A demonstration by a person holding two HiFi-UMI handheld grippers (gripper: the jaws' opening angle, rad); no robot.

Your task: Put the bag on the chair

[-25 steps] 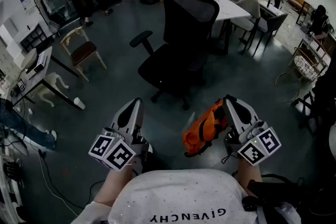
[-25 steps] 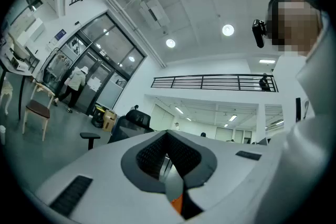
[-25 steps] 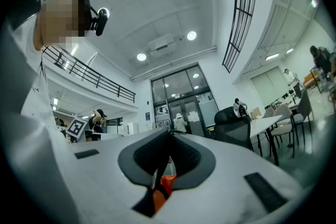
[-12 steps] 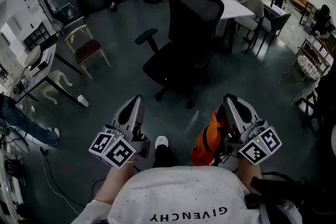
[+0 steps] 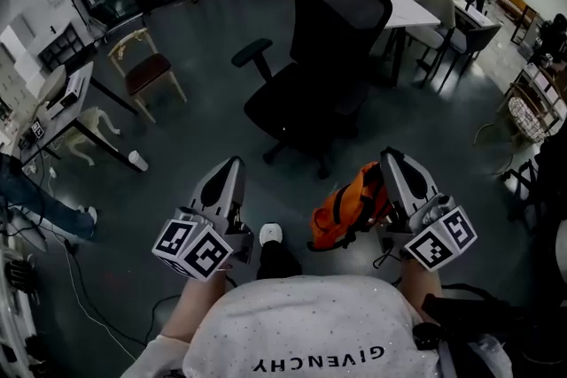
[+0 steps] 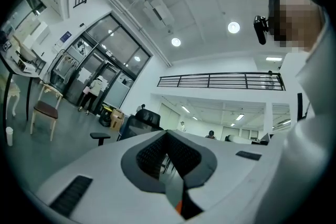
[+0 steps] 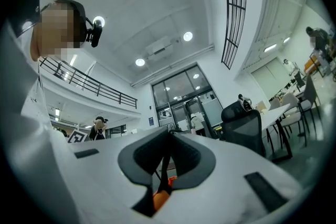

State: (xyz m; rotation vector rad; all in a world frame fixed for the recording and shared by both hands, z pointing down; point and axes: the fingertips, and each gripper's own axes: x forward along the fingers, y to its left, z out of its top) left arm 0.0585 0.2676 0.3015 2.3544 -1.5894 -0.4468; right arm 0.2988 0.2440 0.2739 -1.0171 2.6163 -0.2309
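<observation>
Hanging from the right claw (image 5: 390, 162), the orange bag (image 5: 347, 210) dangles by a black strap (image 7: 164, 162) pinched between the closed jaws. It hangs above the floor (image 5: 186, 150), short of the black office chair (image 5: 330, 57) ahead. The left claw (image 5: 230, 168) is pressed shut, holding nothing.

Open floor (image 5: 199, 133) runs from the lower middle of the frame up to the black office chair (image 5: 323, 84) at centre — only the chair's wheeled base (image 5: 292, 157) sits low in that stretch. The seat (image 5: 283, 106) is bare and open from the near side. An armrest (image 5: 252, 53) juts out at its left, and the tall backrest (image 5: 341, 13) walls off the far side. A white table (image 5: 403, 4) and grey chairs (image 5: 443, 27) crowd the upper right — a wooden chair (image 5: 142, 75) stands well apart at upper left.
</observation>
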